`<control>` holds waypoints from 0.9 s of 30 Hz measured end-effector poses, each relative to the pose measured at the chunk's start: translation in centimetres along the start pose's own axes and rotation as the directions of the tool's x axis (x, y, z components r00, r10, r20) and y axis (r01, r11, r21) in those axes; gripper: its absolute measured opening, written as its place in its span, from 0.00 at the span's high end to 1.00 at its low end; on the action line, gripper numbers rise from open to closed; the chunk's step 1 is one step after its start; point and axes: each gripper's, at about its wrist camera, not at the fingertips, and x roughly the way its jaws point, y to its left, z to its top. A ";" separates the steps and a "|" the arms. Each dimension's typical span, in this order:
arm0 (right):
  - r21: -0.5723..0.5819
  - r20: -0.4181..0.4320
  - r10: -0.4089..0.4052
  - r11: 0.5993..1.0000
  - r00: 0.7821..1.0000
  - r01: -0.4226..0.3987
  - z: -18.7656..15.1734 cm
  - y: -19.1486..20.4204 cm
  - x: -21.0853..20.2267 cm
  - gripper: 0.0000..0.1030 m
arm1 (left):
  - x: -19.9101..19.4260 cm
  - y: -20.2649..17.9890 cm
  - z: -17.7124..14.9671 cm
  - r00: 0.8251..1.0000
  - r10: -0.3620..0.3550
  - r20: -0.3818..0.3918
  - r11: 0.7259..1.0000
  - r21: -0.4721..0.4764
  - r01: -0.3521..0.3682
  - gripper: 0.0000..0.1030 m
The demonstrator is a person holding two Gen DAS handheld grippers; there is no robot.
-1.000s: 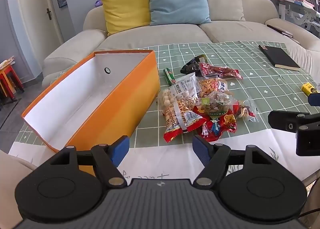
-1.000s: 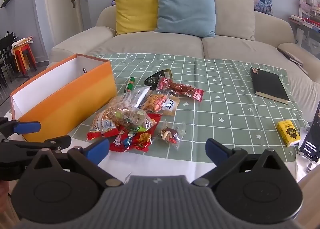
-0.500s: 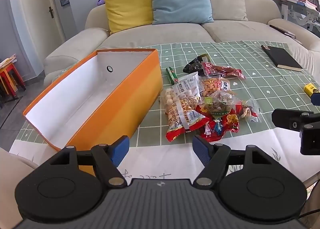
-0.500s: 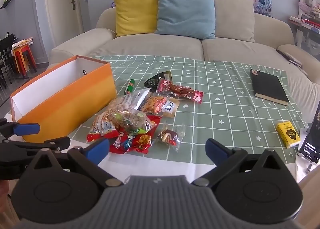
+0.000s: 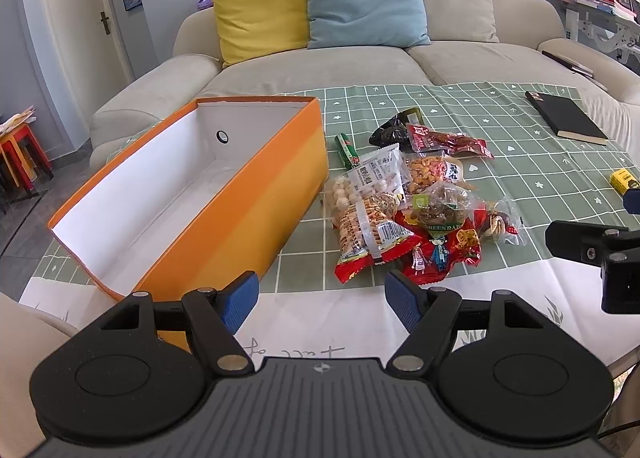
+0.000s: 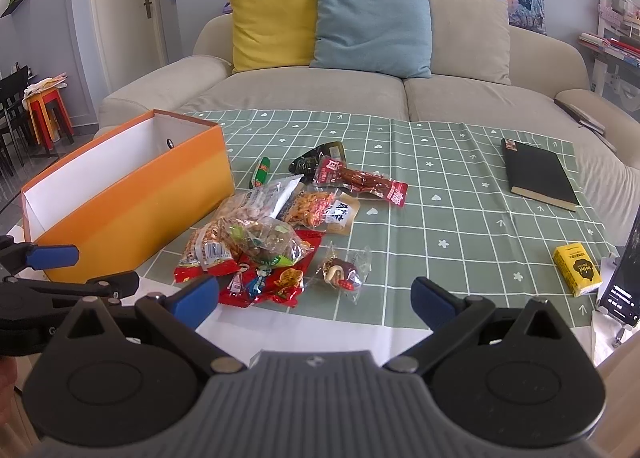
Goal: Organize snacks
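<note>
A heap of snack packets [image 5: 408, 209] [image 6: 272, 242] lies on the green checked tablecloth [image 5: 520, 177]. It includes a red peanut bag [image 5: 372, 242], a red sausage pack [image 6: 360, 181] and a small green stick [image 6: 260, 170]. Left of the heap stands an orange box [image 5: 248, 201] [image 6: 132, 201], white inside and holding nothing. My left gripper [image 5: 322, 304] hovers open near the table's front edge, short of the heap. My right gripper [image 6: 314, 300] is also open, nothing between its fingers, with a small wrapped sweet [image 6: 344, 270] just ahead.
A black notebook [image 6: 538, 175] and a small yellow carton [image 6: 576, 269] lie at the right of the cloth, a phone [image 6: 624, 278] stands at the right edge. A beige sofa [image 6: 360, 97] with cushions runs behind the table. Red stools [image 6: 48, 113] stand far left.
The left wrist view has shifted slightly, so the box and snacks sit a touch to the right. Both grippers stay open and nothing on the table has moved.
</note>
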 end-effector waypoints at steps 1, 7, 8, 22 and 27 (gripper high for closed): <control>0.001 0.000 0.000 1.000 1.000 0.000 0.0 0.0 0.0 0.04 | 0.0 0.0 0.0 1.000 0.000 0.000 1.000 0.001 0.000 0.18; -0.001 -0.002 0.001 1.000 1.000 -0.001 0.0 0.0 0.1 0.04 | 0.0 0.1 0.0 1.000 0.001 -0.001 1.000 0.000 -0.001 0.18; -0.001 -0.002 0.002 1.000 1.000 -0.002 0.0 0.0 0.1 0.04 | 0.0 0.0 0.0 1.000 0.000 -0.001 1.000 0.000 0.000 0.18; 0.000 -0.017 -0.001 1.000 1.000 0.001 -0.1 0.1 0.6 0.04 | 0.3 0.1 -0.1 1.000 0.002 -0.002 1.000 0.002 -0.002 0.18; 0.000 -0.019 0.000 1.000 1.000 0.000 -0.1 0.1 0.7 0.04 | 0.4 0.1 -0.2 1.000 0.002 -0.004 1.000 0.002 -0.002 0.18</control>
